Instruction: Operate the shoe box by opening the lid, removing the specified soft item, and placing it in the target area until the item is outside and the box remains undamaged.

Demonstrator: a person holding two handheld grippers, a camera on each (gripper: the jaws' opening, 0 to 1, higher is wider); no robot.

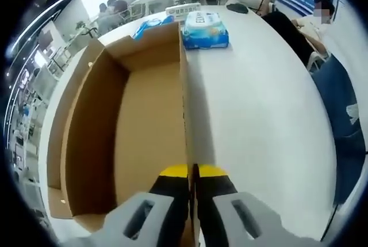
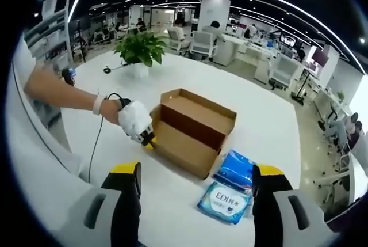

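Note:
The brown cardboard shoe box lies open on the white table, and its inside looks bare. My left gripper is shut on the top edge of the box's near side wall. In the right gripper view the same left gripper shows in a person's hand, clamped on the left end of the box. A blue soft pack lies on the table past the box's far end, and a second blue pack is beside it. The right gripper hovers open above the table, close to the two packs.
A potted plant stands on the table beyond the box. A black cable trails from the person's wrist across the tabletop. A seated person and a blue chair are at the table's far right edge. Office desks and chairs stand behind.

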